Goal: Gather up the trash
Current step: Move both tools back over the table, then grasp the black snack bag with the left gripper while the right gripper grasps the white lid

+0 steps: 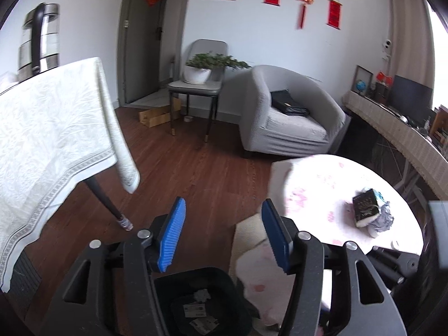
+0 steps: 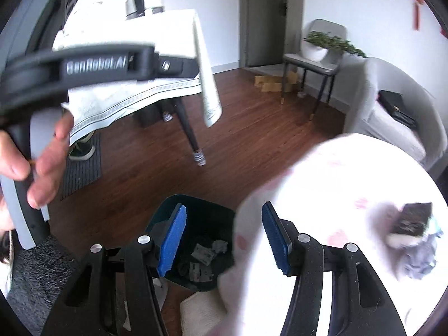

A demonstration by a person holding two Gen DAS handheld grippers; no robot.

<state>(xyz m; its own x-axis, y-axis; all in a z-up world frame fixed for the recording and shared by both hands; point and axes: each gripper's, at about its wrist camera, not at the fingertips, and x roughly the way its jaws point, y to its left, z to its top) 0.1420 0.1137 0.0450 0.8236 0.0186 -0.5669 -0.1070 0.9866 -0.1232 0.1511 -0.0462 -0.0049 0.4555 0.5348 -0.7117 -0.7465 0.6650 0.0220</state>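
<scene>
Two grippers are in view, each with two blue ribbed pads on black arms; the left gripper (image 1: 222, 235) has its pads wide apart with nothing between them, and the right gripper (image 2: 224, 240) stands likewise spread and empty. One black bin (image 1: 196, 302), rounded and matte, sits on the dark wood-plank floor (image 1: 196, 168) at 6 o'clock in the left wrist view; the right wrist view shows the same bin (image 2: 201, 218) just under the left pad, holding about four scraps, namely one crumpled white wad (image 2: 219, 246) and roughly three flat printed slips (image 2: 200, 271).

One round table (image 1: 322, 184) under a pale cloth with faint pink blotches fills the 4 o'clock area; on it lie two pieces of trash touching one another: one dark boxy carton (image 1: 365, 205) with white edges, and one crumpled grey-blue paper ball (image 1: 383, 219) just beside it at its 4 o'clock. In the right wrist view both are blurred at 3 o'clock: carton (image 2: 411, 219), ball (image 2: 420, 260).

One square table with a white patterned cloth (image 1: 50, 128) stands at 9 o'clock, one steel kettle (image 1: 39, 42) on it; one grey armchair (image 1: 291, 117) at 1 o'clock; one chair bearing one potted plant (image 1: 204, 67) at 12 o'clock. One hand (image 2: 42, 165) grips the left tool's handle at 9 o'clock in the right wrist view.
</scene>
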